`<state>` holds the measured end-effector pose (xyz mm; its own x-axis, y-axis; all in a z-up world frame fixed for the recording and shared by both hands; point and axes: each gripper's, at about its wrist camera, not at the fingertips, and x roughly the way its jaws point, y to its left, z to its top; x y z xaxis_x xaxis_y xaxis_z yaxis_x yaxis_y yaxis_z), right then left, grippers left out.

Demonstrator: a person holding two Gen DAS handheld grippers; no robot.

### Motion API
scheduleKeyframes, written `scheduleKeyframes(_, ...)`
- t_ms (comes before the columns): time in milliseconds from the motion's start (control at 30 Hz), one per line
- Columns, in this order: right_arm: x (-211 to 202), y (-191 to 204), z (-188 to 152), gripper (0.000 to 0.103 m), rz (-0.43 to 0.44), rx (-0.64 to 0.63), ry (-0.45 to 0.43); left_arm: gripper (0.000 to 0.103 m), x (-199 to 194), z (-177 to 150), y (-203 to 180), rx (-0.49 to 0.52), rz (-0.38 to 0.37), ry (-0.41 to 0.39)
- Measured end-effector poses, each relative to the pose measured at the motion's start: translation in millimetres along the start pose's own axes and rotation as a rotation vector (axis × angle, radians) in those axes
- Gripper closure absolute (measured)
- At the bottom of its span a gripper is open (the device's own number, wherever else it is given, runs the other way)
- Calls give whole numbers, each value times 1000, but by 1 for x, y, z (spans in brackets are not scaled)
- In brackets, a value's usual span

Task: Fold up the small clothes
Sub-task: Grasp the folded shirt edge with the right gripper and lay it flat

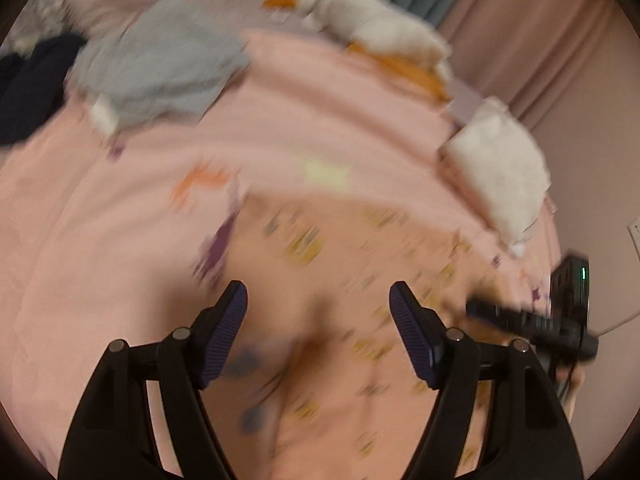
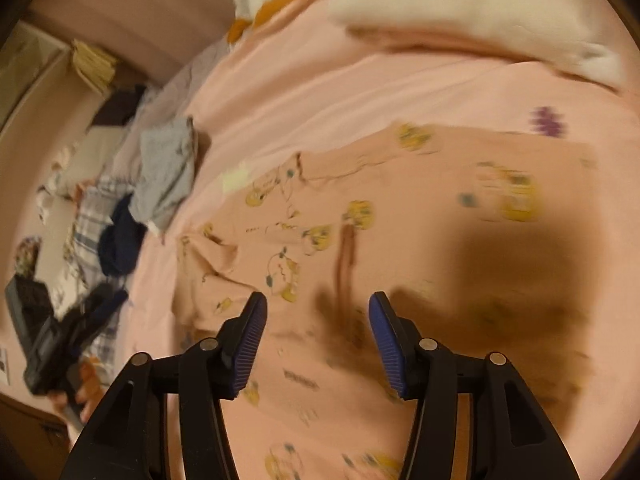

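Two views, listed in turn. Left wrist view, heavily blurred: left hand-held gripper [image 1: 318, 300], black arms with ribbed blue pads, jaws standing wide with nothing between them, hanging over the pink printed garment [image 1: 340, 280]; the garment lies spread on the pink bed sheet [image 1: 100, 260] directly beneath and ahead of the pads, its print of small yellow and blue figures smeared. Grey garment [image 1: 160, 64], crumpled, far side of the bed to the left, apart from the pink one; dark navy garment [image 1: 28, 84] just beside it at the left edge. White plush toy with orange parts [image 1: 384, 36] along the far edge of the bed; white cushion [image 1: 500, 168] to the right. Right hand-held gripper [image 1: 532, 324], blurred, low at the right edge; its jaws cannot be read here. Right wrist view: right hand-held gripper [image 2: 318, 312], jaws moderately apart, holding nothing, over the pink printed garment [image 2: 360, 220], which lies flat across the middle of the sheet [image 2: 320, 80], a sleeve or corner rumpled at its left; a dark shadow falls on its right part. Grey garment [image 2: 168, 172] and navy garment [image 2: 120, 236] heaped at the left edge of the bed, with a plaid cloth [image 2: 92, 216] under them. Left hand-held gripper [image 2: 60, 348], held by a hand [image 2: 86, 388], low left.
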<state>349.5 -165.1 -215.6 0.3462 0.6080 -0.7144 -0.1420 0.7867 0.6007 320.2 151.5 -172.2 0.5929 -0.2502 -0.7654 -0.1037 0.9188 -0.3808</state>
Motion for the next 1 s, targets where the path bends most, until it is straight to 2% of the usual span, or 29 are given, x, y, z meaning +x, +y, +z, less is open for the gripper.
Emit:
scheduleKeyframes(67,23,8,5,52,-18,0,27,30,9,-12,14,-39,-4,77)
scheduleKeyframes(100,33,12,7,74,-39,-9,32,30,16,-20,21,-53,-11,118)
scheduleKeyframes(133,39,16,7,87,-58,-22,23,30,21,-24,25,-52,-16,142)
scheduleKeyframes(167,42,20,7,93,-63,-33,5,30,24,-27,27,-49,-17,152)
scheduleKeyframes(267,39,38,7,94,5,-74,-34,32,38,-33,27,-21,34,160)
scheduleKeyframes(300,35,44,7,94,3,-90,-46,37,44,-35,24,-1,53,171)
scheduleKeyframes(367,27,57,11,94,-19,-116,-76,39,48,-37,18,34,27,193)
scheduleKeyframes(467,11,65,22,95,21,-98,-133,39,49,-39,5,66,29,166)
scheduleKeyframes(533,-8,69,31,95,68,-91,-184,38,56,-37,3,40,32,153)
scheduleKeyframes(633,-35,72,40,95,73,-89,-254,39,68,-29,7,-31,66,113)
scheduleKeyframes(700,-56,69,43,95,94,-80,-295,39,72,-24,5,-36,99,70)
scheduleKeyframes(733,-62,70,45,95,93,-83,-307,40,75,-22,3,-33,118,47)
scheduleKeyframes(800,-78,69,46,95,70,-95,-342,53,77,-20,4,-42,167,22)
scheduleKeyframes(1000,-105,43,50,95,5,-52,-412,58,78,-20,4,-17,231,-19)
